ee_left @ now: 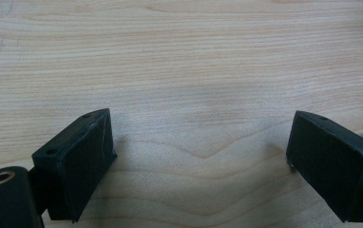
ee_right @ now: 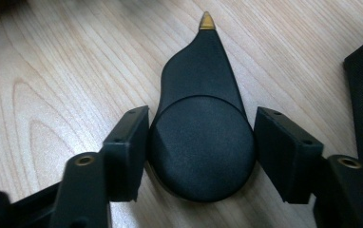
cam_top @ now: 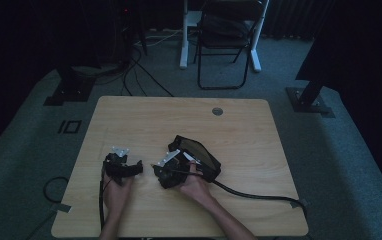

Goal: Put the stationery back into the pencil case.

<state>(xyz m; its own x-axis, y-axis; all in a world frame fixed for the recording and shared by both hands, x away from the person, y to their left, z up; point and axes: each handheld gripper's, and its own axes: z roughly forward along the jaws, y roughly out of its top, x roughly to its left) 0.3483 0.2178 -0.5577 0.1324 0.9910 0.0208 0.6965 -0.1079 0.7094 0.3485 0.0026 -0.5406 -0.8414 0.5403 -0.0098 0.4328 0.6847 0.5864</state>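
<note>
Black and smooth, a round plastic object with a tapering neck and brass-coloured tip (ee_right: 202,137) lies flat on the pale wooden worktop (cam_top: 129,210), between the jaws of the right claw (ee_right: 201,142). The left jaw touches its round body; the right jaw stands just beside it, so the claw is not clenched on it. The left claw (ee_left: 198,156) rests released over bare wood, nothing between its jaws. Just beyond the right claw lies a black fabric case (cam_top: 199,152).
</note>
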